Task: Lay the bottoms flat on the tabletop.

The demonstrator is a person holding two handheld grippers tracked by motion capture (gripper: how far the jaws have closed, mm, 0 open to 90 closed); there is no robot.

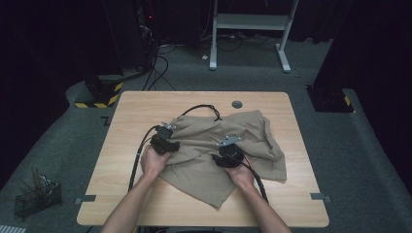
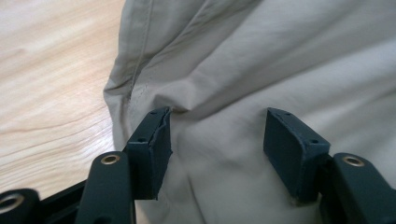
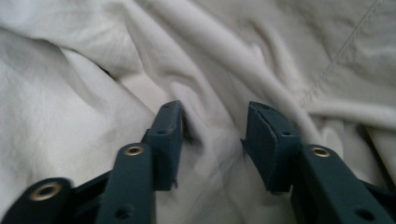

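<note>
The khaki shorts (image 1: pixel 226 153) lie rumpled across the middle of the wooden table (image 1: pixel 126 179), and both grippers are down on them; this looks like the gather-and-fold stage. The left gripper (image 2: pixel 217 140) sits at the garment's left edge with jaws parted, loose cloth between them but not pinched, a seamed hem just beyond its left finger (image 2: pixel 152 149). The right gripper (image 3: pixel 212 140) is also released, jaws spread over a raised ridge of fabric that runs past its right finger (image 3: pixel 271 144). Next, I'd judge, each must close on a fold before lifting.
</note>
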